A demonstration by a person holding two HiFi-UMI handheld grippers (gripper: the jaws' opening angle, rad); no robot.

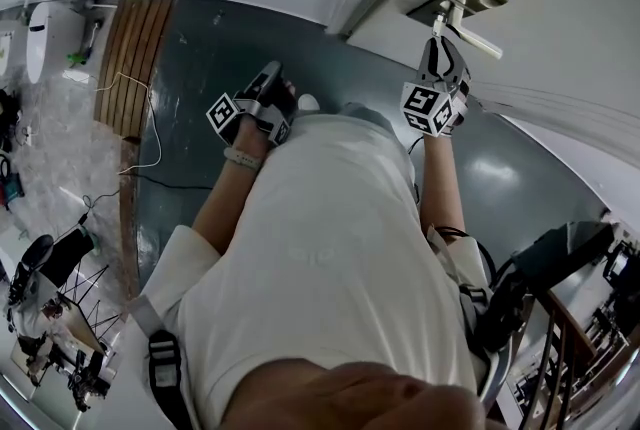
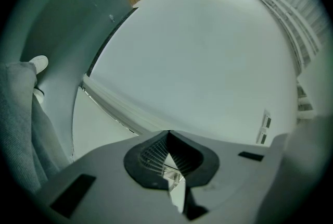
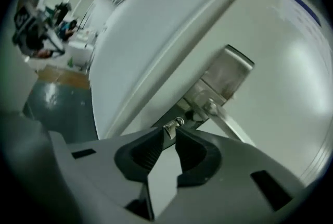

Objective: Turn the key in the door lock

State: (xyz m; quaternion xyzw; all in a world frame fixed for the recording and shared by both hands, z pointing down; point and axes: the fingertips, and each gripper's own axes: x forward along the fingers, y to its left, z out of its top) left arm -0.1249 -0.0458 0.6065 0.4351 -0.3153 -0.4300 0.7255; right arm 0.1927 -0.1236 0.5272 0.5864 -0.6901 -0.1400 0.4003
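The right hand-held gripper [image 3: 168, 134] is raised to the white door [image 3: 291, 87], and its two dark ribbed jaws are pinched onto the small metal key [image 3: 173, 124], which sits between their tips. The key stands in the lock just below the brushed metal plate [image 3: 225, 76], close under the lever handle [image 3: 237, 132], which slants away to the right. In the head view this gripper points up at the same plate, and the marker cube [image 1: 427, 108] sits just above the person's wrist. The left hand-held gripper [image 2: 167, 137] is held lower and well apart from the lock, over the dark green floor [image 1: 250, 38]. Its jaws meet at the tips with nothing between them, and only a narrow slit shows further back. It faces a plain white wall, with a grey trouser leg [image 2: 21, 124] and a white shoe [image 2: 39, 64] at the left edge of its view. Wooden boards [image 1: 135, 58] lie on the floor farther off to the left.
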